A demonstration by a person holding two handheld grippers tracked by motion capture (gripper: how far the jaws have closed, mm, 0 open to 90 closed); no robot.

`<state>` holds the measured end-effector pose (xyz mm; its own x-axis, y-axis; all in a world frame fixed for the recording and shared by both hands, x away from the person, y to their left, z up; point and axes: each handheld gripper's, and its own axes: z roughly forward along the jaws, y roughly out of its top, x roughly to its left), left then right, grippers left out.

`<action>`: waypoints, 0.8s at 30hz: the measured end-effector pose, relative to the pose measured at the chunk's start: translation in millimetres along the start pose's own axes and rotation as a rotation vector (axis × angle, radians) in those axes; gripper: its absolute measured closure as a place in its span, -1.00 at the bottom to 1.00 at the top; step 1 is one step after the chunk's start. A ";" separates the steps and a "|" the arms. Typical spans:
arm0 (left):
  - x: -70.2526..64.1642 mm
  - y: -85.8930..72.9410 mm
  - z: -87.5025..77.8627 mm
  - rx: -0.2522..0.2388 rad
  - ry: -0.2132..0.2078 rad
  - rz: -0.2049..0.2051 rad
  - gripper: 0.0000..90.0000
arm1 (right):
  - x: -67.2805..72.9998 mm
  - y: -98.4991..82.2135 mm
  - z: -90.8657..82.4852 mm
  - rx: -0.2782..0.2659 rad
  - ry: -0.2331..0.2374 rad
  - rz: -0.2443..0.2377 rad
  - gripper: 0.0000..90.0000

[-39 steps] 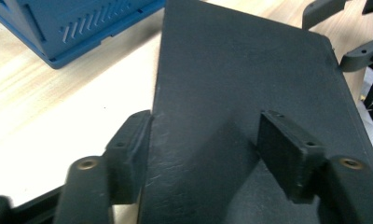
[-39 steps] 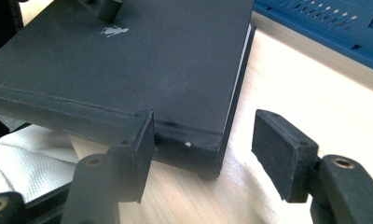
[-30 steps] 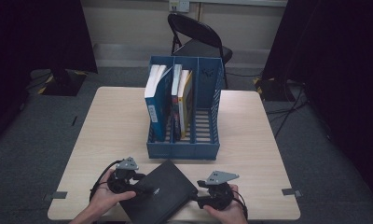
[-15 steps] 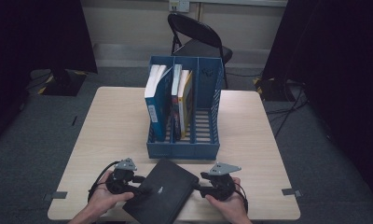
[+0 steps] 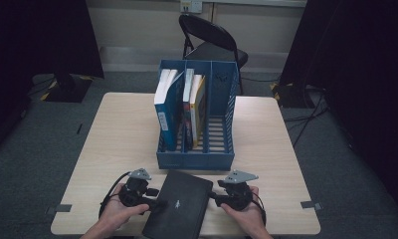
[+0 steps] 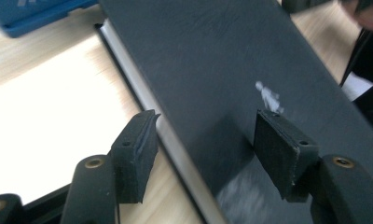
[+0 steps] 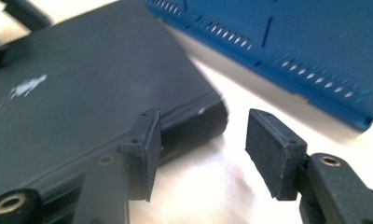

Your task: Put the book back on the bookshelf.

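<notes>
Black and flat on the wooden table (image 5: 117, 129), the book (image 5: 179, 204) lies at its six o'clock edge between the left gripper (image 5: 154, 201), jaws parted astride its page edge, and the right gripper (image 5: 213, 195), jaws parted at its spine corner, with the blue file rack (image 5: 222, 119) just beyond at twelve o'clock.

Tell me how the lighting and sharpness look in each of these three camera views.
High view: dim, dark curtains, yet the blue file rack is sharp. Left gripper view: bright table, black book slightly blurred near the bottom. Right gripper view: tabletop overexposed, rack soft and out of focus.
</notes>
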<state>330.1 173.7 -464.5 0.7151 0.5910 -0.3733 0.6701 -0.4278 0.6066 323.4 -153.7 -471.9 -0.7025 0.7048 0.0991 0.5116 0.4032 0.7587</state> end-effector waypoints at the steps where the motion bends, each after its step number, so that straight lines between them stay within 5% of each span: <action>1: 0.1 2.6 1.2 -0.018 0.032 0.009 -0.16 | 1.3 -2.1 -1.0 0.003 0.016 0.006 -0.03; 5: 5.6 6.3 6.3 -0.026 -0.018 -0.021 -0.08 | 7.1 -4.3 -2.5 0.002 0.018 -0.006 -0.04; 15: 12.2 -8.1 -9.8 -0.001 -0.061 -0.055 0.03 | 4.8 7.5 13.5 -0.002 -0.014 -0.034 0.05; 18: 13.0 -10.9 -12.2 -0.004 -0.049 -0.063 0.02 | 1.4 13.2 21.6 -0.004 0.009 -0.020 0.03; 24: 11.2 -7.4 -5.0 -0.015 0.009 -0.087 -0.31 | 2.5 18.3 26.7 -0.010 -0.008 -0.026 -0.05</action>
<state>332.1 186.9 -469.7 0.6523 0.6317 -0.4188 0.7267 -0.3644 0.5823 344.3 -129.0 -475.0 -0.7114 0.6989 0.0737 0.4883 0.4161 0.7671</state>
